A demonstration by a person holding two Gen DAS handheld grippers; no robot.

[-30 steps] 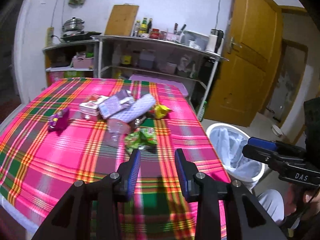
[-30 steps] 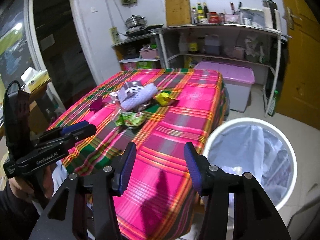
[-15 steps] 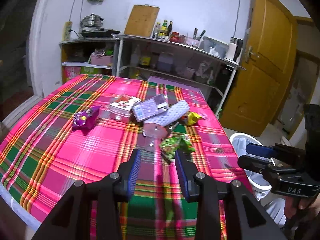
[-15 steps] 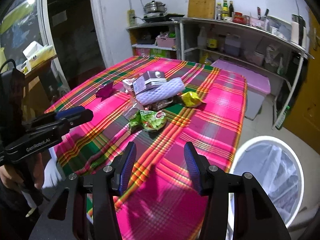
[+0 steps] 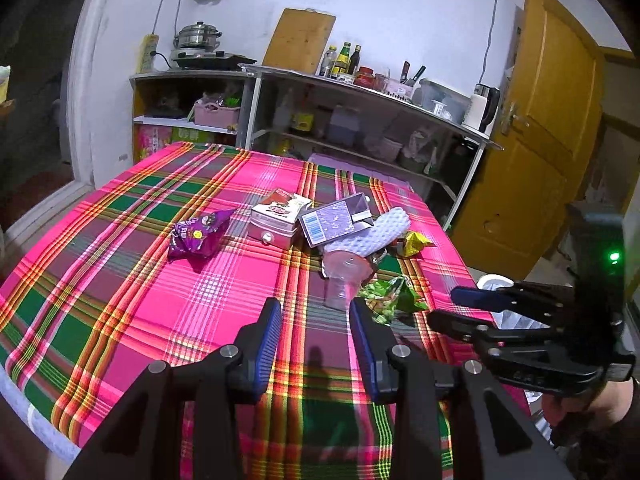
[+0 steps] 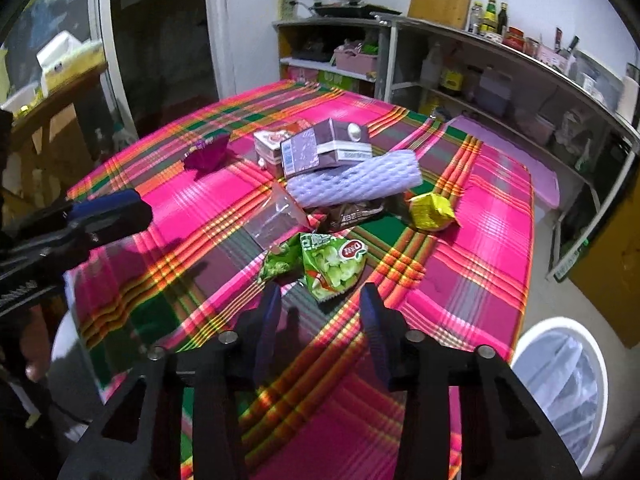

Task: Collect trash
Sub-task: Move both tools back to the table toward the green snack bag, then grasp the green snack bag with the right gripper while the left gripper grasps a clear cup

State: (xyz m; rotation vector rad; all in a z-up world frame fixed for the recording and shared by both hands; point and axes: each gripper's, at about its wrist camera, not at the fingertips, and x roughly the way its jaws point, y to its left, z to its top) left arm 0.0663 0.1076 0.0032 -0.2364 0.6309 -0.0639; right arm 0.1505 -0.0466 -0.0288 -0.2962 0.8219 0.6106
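Observation:
Trash lies in a heap on the pink plaid tablecloth [image 5: 120, 264]: a green snack bag [image 6: 332, 260], a clear plastic cup [image 5: 344, 276], a purple snack bag [image 5: 198, 234], a yellow wrapper [image 6: 432, 212], a brown wrapper [image 6: 352, 216], a lilac padded pack [image 6: 356, 182], a purple carton [image 6: 324, 148] and a white-red box [image 5: 278, 220]. My left gripper [image 5: 316, 316] is open and empty, just short of the cup. My right gripper [image 6: 318, 300] is open and empty, its tips just short of the green bag [image 5: 390, 300].
A white bin with a clear liner [image 6: 560, 380] stands on the floor off the table's right side. Metal shelves with bottles and boxes [image 5: 360, 120] line the back wall. A wooden door [image 5: 540, 152] is at right. A wooden bench [image 6: 48, 120] stands at left.
Both grippers have moved forward over the table toward the heap. The right one has swung left from the bin to the green bag. Both jaws stay open.

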